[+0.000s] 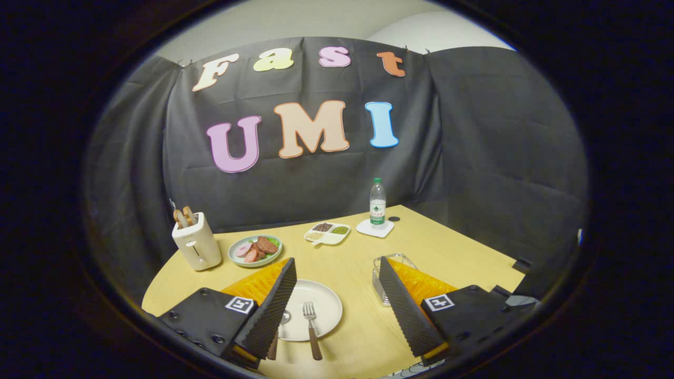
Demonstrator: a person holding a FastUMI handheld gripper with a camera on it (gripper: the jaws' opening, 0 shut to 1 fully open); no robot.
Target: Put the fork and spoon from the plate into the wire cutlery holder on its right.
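- The fork [311,329] is lying on the plate [329,305], tines pointing away and its brown handle reaching over the near rim onto the table [447,247].
- The spoon [279,329] is lying beside the fork on the same plate, mostly hidden behind the left finger; only part of its bowl and the handle end are being shown.
- The holder [384,281], a wire basket, is standing on the table just right of the plate, half covered by the right finger.
- The gripper [337,308] is being held above the near table edge with its fingers spread wide and nothing between the pads; the plate and fork are lying in the gap between them.
- No cutlery is being seen inside the holder, so the task is judged to be at its start, with the first reach being made.
- For the next move, the gripper would probably need to be lowered over the fork handle, which is sticking out past the rim and offers the easiest grip, and the fingers closed across it.
- Care is being called for: a thin handle lying flat may slip or pivot when pinched.
- Farther back, a toaster [196,243], a dish of meat [255,250], a small tray [327,233] and a bottle [377,202] are standing well clear.
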